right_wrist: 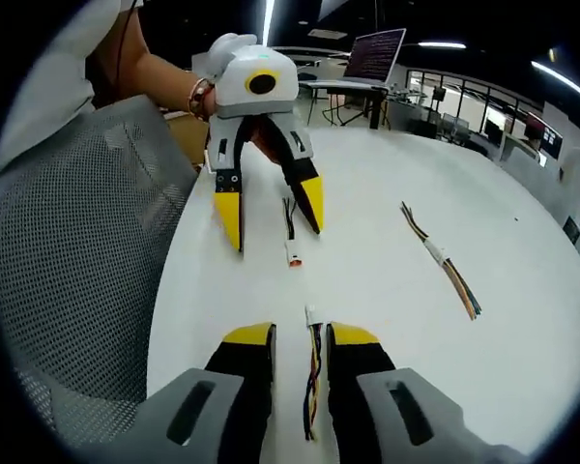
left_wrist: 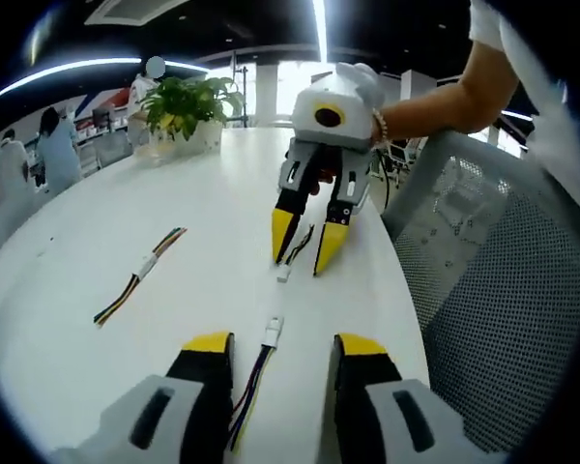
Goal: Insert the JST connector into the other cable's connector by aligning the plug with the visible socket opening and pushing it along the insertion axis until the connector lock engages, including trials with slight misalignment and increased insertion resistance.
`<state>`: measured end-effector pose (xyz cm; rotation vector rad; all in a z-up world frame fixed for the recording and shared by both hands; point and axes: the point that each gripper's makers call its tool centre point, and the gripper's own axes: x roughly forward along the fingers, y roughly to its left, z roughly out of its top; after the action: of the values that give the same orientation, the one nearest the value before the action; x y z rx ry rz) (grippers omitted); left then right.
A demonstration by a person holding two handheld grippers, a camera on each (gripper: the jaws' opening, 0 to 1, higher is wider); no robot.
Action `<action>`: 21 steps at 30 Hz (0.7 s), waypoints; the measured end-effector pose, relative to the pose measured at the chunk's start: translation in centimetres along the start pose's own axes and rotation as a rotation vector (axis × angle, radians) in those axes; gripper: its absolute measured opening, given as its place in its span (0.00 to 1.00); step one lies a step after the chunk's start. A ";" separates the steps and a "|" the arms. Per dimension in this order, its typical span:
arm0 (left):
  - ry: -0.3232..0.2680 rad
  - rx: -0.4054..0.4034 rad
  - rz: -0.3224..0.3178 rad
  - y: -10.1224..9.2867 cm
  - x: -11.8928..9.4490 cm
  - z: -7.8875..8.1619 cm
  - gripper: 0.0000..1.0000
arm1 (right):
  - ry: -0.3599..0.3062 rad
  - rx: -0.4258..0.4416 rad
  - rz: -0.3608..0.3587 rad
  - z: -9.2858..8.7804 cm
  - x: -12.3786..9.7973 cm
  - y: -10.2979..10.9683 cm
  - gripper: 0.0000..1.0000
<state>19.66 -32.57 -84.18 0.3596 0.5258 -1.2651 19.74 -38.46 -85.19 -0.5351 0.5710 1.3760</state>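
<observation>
On the white table [left_wrist: 97, 222], two short cables are laid end to end, their white connectors facing each other across a small gap.

In the left gripper view, the left gripper [left_wrist: 278, 356] is seen with jaws spread, unclenched, either side of the near cable [left_wrist: 256, 382]; its connector [left_wrist: 273, 331] lies just ahead of the tips. Opposite, the right gripper [left_wrist: 306, 242] is seen with jaws parted astride the far cable [left_wrist: 298, 246].

In the right gripper view, the right gripper [right_wrist: 301, 340] is shown released, its jaws narrowly flanking its cable [right_wrist: 314, 372].

A spare joined cable [left_wrist: 140, 275] is seen well apart on the table. A potted plant [left_wrist: 186, 108] is shown by the left gripper view; a laptop [right_wrist: 372, 55] by the right gripper view. A mesh chair [right_wrist: 72, 261] is seen beside the table.
</observation>
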 end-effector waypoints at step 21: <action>-0.019 -0.031 0.010 1.3 0.4 -0.5 0.14 | -0.035 0.010 0.003 0.1 0.4 -0.5 0.08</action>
<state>20.93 -32.29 -84.83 0.3242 0.5263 -1.2478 20.31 -38.15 -85.43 -0.5016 0.5500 1.3823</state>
